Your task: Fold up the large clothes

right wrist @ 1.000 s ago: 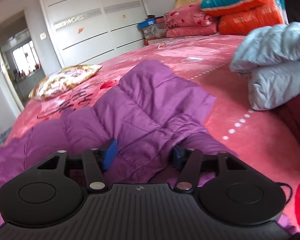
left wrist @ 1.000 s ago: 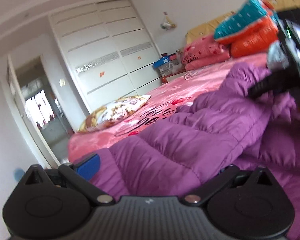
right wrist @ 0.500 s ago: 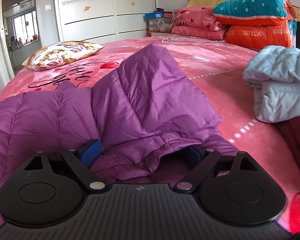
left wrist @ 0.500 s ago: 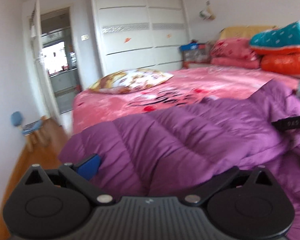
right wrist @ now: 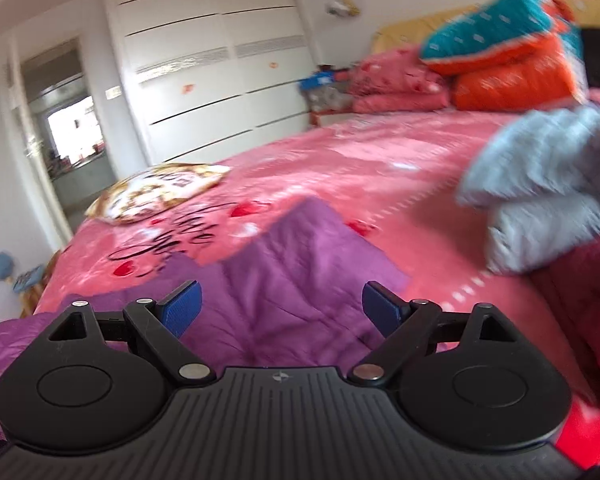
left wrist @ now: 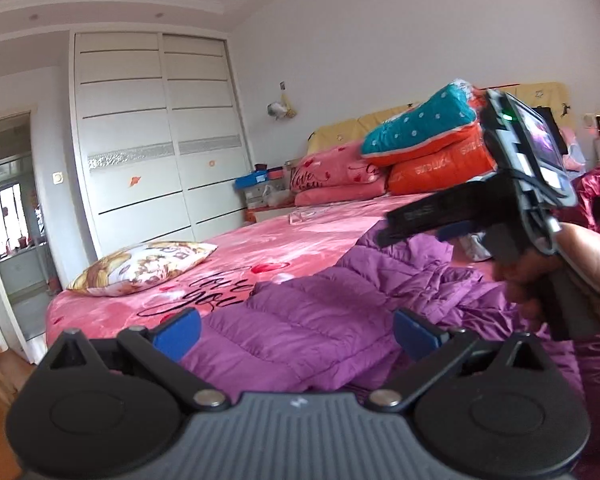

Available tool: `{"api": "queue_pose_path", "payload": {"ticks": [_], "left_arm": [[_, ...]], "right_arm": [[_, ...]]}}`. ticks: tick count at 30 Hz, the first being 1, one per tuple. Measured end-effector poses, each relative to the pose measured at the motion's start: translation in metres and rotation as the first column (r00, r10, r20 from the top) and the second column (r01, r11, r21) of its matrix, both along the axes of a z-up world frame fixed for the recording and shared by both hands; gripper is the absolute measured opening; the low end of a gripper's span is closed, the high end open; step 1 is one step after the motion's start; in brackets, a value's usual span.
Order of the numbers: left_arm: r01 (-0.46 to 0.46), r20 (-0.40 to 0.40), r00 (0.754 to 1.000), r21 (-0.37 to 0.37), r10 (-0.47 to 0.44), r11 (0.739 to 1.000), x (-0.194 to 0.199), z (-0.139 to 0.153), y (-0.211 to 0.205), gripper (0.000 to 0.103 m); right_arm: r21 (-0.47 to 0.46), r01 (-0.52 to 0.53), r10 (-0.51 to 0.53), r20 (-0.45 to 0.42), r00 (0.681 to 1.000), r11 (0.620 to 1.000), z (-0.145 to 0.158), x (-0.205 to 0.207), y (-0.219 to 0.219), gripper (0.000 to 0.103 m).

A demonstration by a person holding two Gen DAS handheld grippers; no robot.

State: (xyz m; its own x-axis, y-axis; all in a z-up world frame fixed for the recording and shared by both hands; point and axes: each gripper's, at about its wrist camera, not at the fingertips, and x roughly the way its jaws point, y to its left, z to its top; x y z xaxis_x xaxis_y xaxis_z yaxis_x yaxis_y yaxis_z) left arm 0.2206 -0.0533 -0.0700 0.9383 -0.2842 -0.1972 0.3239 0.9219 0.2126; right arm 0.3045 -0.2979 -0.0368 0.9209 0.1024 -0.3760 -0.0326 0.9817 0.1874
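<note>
1. The right gripper (right wrist: pixel 278 312) hangs above the purple down jacket (right wrist: pixel 284 280) with its blue pads spread as wide as they go and nothing between them.
2. The left gripper (left wrist: pixel 296 330) is also spread wide; the jacket (left wrist: pixel 300 320) lies beneath the gap, and neither pad presses on it.
3. In the left wrist view, a hand (left wrist: pixel 580 272) holds the right gripper's handle above the jacket's far end.
4. The orange cushion (left wrist: pixel 440 170) reads "GOOD LUCK"; a teal dotted cushion (left wrist: pixel 420 128) sits on top of it.
5. The pink pillow (left wrist: pixel 332 178) carries the word "Love".
6. The pink bedspread (left wrist: pixel 280 240) has black script, only partly legible, and red hearts.
7. A floral pillow (right wrist: pixel 160 192) lies near the bed's far corner, and a pale blue padded garment (right wrist: pixel 548 184) is heaped at the right.
8. A white sliding wardrobe (left wrist: pixel 152 152) fills the wall, beside an open doorway (left wrist: pixel 8 220).
</note>
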Motion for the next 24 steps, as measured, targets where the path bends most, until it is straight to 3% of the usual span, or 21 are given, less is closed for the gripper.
{"api": "queue_pose_path", "payload": {"ticks": [5, 12, 16, 24], "left_arm": [[-0.134, -0.093, 0.988, -0.116, 0.123, 0.984, 0.03, -0.003, 0.022, 0.101], [-0.374, -0.262, 0.907, -0.144, 0.329, 0.916, 0.065, -0.019, 0.051, 0.091], [-0.404, -0.317, 0.884, -0.146, 0.344, 0.903, 0.074, -0.025, 0.058, 0.091], [-0.399, -0.348, 0.874, -0.116, 0.339, 0.909, 0.087, -0.042, 0.054, 0.093]], "right_arm": [[-0.186, -0.083, 0.088, 0.018, 0.996, 0.979, 0.001, 0.027, 0.041, 0.103], [-0.336, -0.094, 0.073, -0.075, 0.994, 0.937, -0.025, 0.062, 0.052, 0.103], [-0.316, -0.089, 0.048, -0.135, 0.99, 0.945, -0.041, 0.073, 0.044, 0.103], [-0.235, -0.081, 0.036, -0.192, 0.981, 0.969, -0.067, 0.086, 0.037, 0.103]]}}
